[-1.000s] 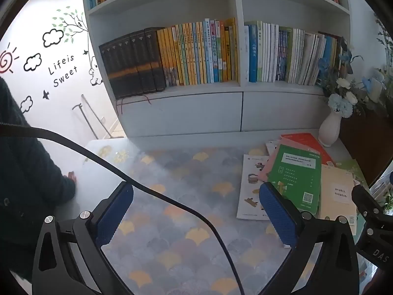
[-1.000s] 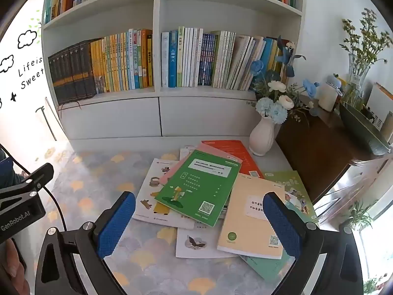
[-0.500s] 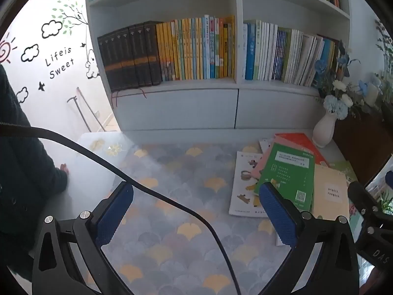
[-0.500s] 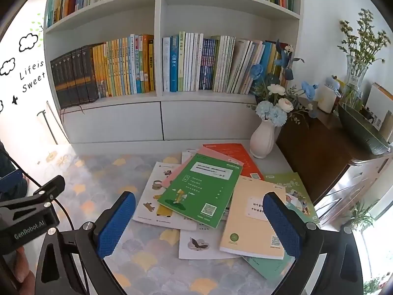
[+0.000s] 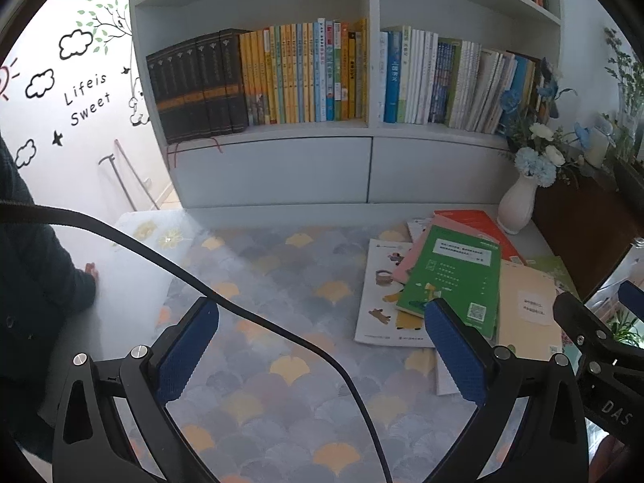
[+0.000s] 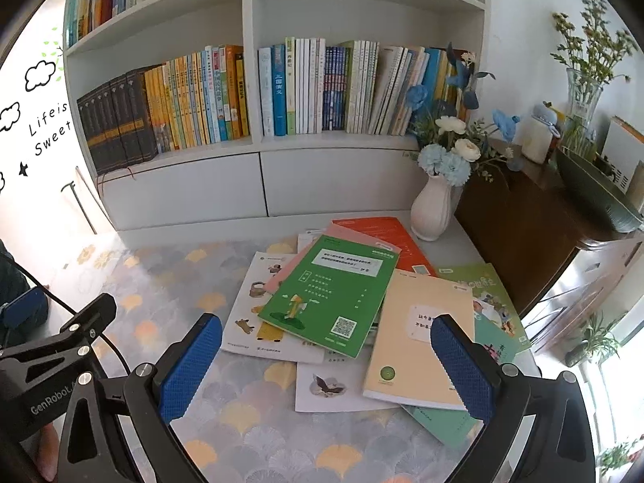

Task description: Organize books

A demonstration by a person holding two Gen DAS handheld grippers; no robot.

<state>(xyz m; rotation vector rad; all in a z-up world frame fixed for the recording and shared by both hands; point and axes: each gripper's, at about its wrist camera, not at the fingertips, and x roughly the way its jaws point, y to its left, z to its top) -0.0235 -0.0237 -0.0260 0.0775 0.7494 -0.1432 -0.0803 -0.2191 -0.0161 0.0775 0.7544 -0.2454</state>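
Lying fanned in a loose overlapping pile, thin books (image 6: pixel 330 294), both claws spread apart, empty

Black wall lettering (image 5: pixel 87 98), left of and beyond the jaws, reads "Lifeis Sweet". The black left gripper's clamp body (image 6: pixel 52 400) reads "GenRobot"; the black right gripper's clamp body (image 5: pixel 614 412) reads "DAS".

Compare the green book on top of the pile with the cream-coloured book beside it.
The green book has a white title box near its top edge and a QR code at a lower corner; the cream book is nearly plain, with a small white label and a green round mark. The green book lies on top of the pink and white books; the cream book lies over a teal-green one. Both lie flat, closed, on the patterned table.
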